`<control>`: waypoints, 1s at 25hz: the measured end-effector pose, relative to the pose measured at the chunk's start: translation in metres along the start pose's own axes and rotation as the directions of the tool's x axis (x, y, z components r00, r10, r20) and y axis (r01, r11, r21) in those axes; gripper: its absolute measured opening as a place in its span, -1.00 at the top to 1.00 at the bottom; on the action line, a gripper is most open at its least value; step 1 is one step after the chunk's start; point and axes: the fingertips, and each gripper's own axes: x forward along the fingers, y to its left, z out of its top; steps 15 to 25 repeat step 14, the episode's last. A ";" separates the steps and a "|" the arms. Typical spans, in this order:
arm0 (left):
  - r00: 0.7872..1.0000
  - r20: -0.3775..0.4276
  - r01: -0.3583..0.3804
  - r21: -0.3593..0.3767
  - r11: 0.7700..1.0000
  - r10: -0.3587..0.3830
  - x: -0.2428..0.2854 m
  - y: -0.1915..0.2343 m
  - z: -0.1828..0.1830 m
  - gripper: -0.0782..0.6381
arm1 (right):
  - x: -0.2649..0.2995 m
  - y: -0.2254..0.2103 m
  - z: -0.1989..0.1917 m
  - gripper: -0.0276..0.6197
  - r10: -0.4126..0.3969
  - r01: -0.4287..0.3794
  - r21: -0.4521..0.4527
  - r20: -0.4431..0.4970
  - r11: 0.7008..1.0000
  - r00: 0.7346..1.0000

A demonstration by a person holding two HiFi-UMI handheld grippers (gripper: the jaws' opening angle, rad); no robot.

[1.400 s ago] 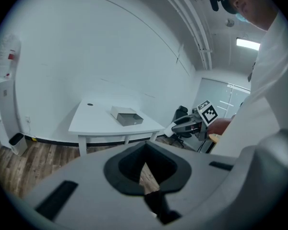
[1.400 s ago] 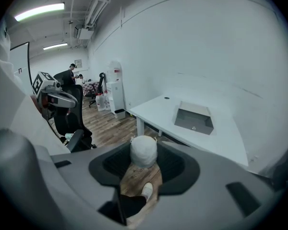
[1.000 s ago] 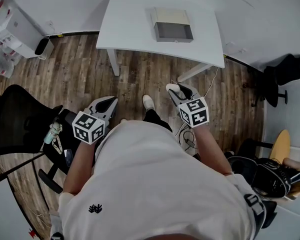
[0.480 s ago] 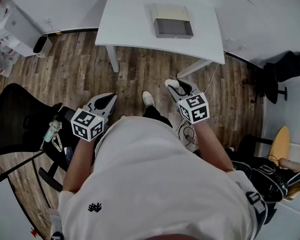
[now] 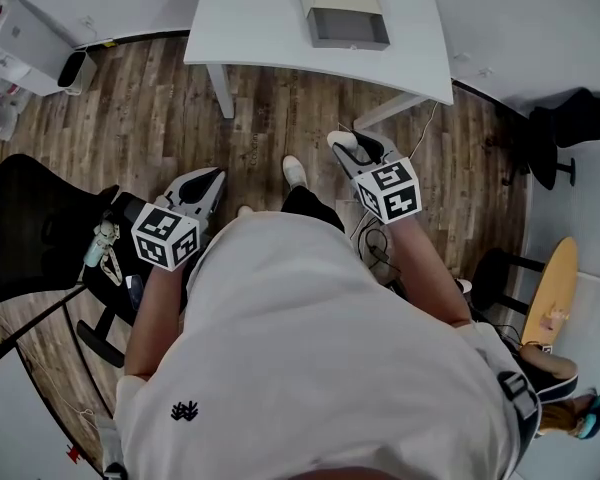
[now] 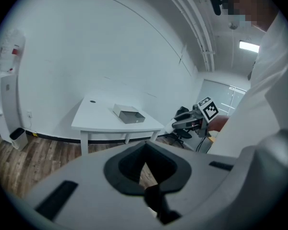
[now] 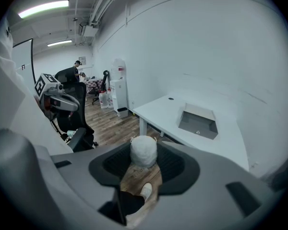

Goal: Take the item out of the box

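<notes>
Item point(image 7: 143, 151), a white lumpy ball, sits clamped in the fingers of the right gripper point(image 5: 350, 146), well clear of the open box point(image 5: 345, 13) on the counter point(image 5: 260, 38) ahead. Removal looks done. The fingers of the left gripper point(image 6: 145, 166) are together and empty.

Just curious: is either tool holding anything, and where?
The right tool pinches a white ball by its sides, at the tips. The left tool holds nothing.

White ball point(image 7: 143, 150) in right tool point(image 7: 144, 159)
</notes>
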 end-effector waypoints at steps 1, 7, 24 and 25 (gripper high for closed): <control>1.000 -0.001 -0.003 -0.002 1.000 0.003 0.000 0.001 0.000 0.76 | 0.001 0.000 0.000 0.41 0.002 -0.002 -0.001 -0.002 1.000 1.000; 1.000 -0.002 -0.025 -0.018 1.000 0.025 0.004 0.010 0.004 0.76 | 0.015 -0.010 0.006 0.41 0.019 -0.019 -0.004 -0.009 1.000 1.000; 0.999 -0.016 -0.051 -0.029 0.998 0.051 0.021 0.020 0.011 0.76 | 0.027 -0.032 0.011 0.41 0.035 -0.035 0.002 -0.006 0.999 0.999; 0.999 -0.016 -0.051 -0.029 0.998 0.051 0.021 0.020 0.011 0.76 | 0.027 -0.032 0.011 0.41 0.035 -0.035 0.002 -0.006 0.999 0.999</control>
